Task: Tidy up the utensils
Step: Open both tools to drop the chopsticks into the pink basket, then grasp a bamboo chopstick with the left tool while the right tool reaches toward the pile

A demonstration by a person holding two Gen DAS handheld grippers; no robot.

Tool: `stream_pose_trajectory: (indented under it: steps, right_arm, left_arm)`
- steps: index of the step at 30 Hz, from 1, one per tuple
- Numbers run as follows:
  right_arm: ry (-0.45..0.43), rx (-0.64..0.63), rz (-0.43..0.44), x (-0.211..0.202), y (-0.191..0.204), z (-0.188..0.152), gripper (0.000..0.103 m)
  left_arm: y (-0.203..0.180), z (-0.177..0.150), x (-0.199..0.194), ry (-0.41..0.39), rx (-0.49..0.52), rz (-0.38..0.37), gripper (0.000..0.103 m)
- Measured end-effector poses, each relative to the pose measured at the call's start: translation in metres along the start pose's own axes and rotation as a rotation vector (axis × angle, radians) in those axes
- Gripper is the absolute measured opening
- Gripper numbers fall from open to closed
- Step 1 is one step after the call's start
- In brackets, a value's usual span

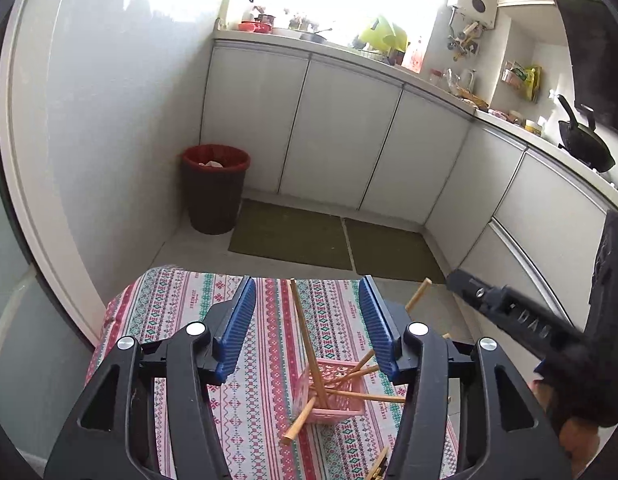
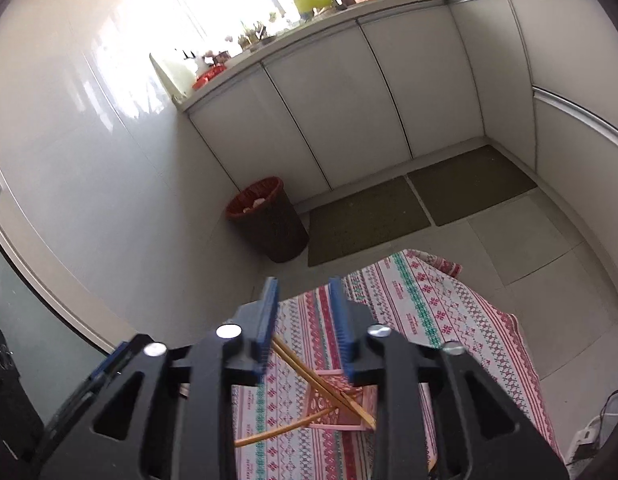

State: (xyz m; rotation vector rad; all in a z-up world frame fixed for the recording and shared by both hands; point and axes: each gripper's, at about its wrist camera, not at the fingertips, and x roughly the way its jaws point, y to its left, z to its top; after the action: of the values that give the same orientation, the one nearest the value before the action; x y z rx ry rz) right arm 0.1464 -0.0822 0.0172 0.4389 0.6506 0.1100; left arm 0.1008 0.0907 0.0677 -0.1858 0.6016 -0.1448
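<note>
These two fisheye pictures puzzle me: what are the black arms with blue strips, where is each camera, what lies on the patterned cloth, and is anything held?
No robot here: a person carries a hand-held two-finger gripper in each hand, and a camera on each looks forward along its fingers. The left wrist view shows the left gripper; the right gripper enters from the right edge. The right wrist view shows the right gripper itself. The blue strips are the finger pads. On the patterned tablecloth stands a small pink basket with wooden chopsticks sticking out at odd angles; more lie loose beside it. Both pairs of jaws stand apart above the chopsticks, pressing on nothing, so nothing is held. Behind are kitchen cabinets and a bin.
</note>
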Motion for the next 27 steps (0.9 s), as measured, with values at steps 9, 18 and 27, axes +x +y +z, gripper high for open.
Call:
stream_pose_trajectory:
  steps: [9,18,27]
  right_arm:
    - [-0.013,-0.096,-0.142,-0.013,-0.001,-0.012,0.049]
    - [-0.079,-0.151,-0.247,-0.040,-0.003,-0.022,0.079]
    - [-0.140,-0.170,-0.363,-0.073,-0.027,-0.033,0.096]
  left_arm:
    - [-0.006,-0.002,-0.006,-0.010,0.024,0.003,0.062]
    - [-0.018,-0.014,-0.012,-0.026,0.085,0.075,0.088]
    - [-0.028,-0.035,-0.011,0.022,0.175,0.095,0.096]
